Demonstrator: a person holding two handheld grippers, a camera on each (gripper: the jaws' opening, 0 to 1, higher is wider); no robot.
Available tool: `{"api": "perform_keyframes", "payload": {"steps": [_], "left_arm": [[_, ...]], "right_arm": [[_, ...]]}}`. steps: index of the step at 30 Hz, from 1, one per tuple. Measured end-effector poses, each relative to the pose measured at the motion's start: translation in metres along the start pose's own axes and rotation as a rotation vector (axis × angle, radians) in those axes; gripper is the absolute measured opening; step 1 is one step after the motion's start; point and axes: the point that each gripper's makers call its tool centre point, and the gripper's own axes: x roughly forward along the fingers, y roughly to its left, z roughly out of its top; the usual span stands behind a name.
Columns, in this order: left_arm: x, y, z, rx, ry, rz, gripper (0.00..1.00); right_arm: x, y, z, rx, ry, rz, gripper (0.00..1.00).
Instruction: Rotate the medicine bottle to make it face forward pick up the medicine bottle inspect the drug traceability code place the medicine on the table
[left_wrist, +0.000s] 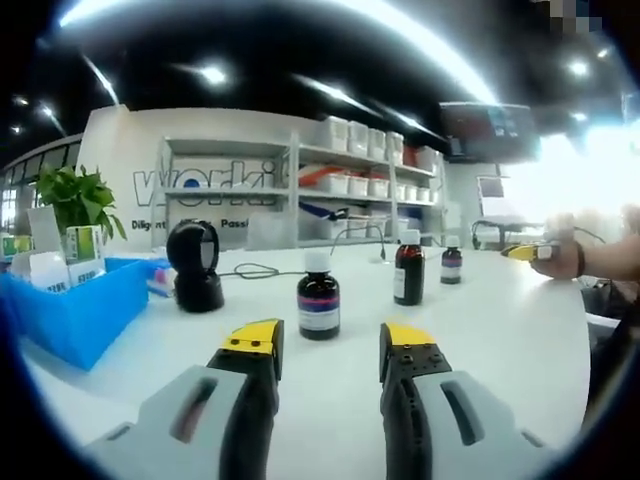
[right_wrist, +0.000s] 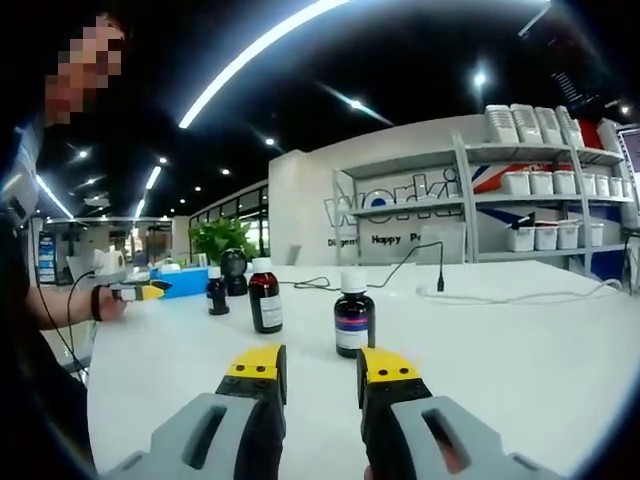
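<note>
Left gripper view is showing the left gripper (left_wrist: 330, 345) hovering, jaws apart, with a medicine bottle (left_wrist: 318, 296) standing just ahead. The right gripper (right_wrist: 320, 365) is likewise waiting agape behind another bottle (right_wrist: 353, 315). Rotating seems pending; closing on a bottle comes next.

each gripper (left_wrist: 330, 345) (right_wrist: 320, 362) is built of two grey moulded jaws with a long slot, black inner sides and yellow tips with small screws. a dark band is worn on the wrist (right_wrist: 95, 303).
</note>
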Motion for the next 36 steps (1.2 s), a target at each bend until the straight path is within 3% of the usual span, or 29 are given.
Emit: {"api": "perform_keyframes", "payload": {"steps": [10,19,26,32,36], "left_arm": [[0.000,0.000,0.002,0.010,-0.012,0.000,0.32],[0.000,-0.003,0.002,0.017,-0.010,-0.015,0.31],[0.000,-0.001,0.002,0.015,-0.014,-0.010,0.31],[0.000,-0.002,0.002,0.017,-0.010,-0.012,0.31],[0.001,-0.003,0.001,0.017,-0.006,-0.018,0.31]], "right_arm": [[0.028,-0.006,0.031,-0.095,0.035,0.051,0.27],[0.056,-0.025,0.043,-0.124,0.062,0.095,0.29],[0.075,-0.030,0.033,-0.172,0.125,0.154,0.32],[0.089,-0.027,0.022,-0.216,0.191,0.259,0.38],[0.099,-0.028,0.018,-0.196,0.205,0.304,0.40]]}}
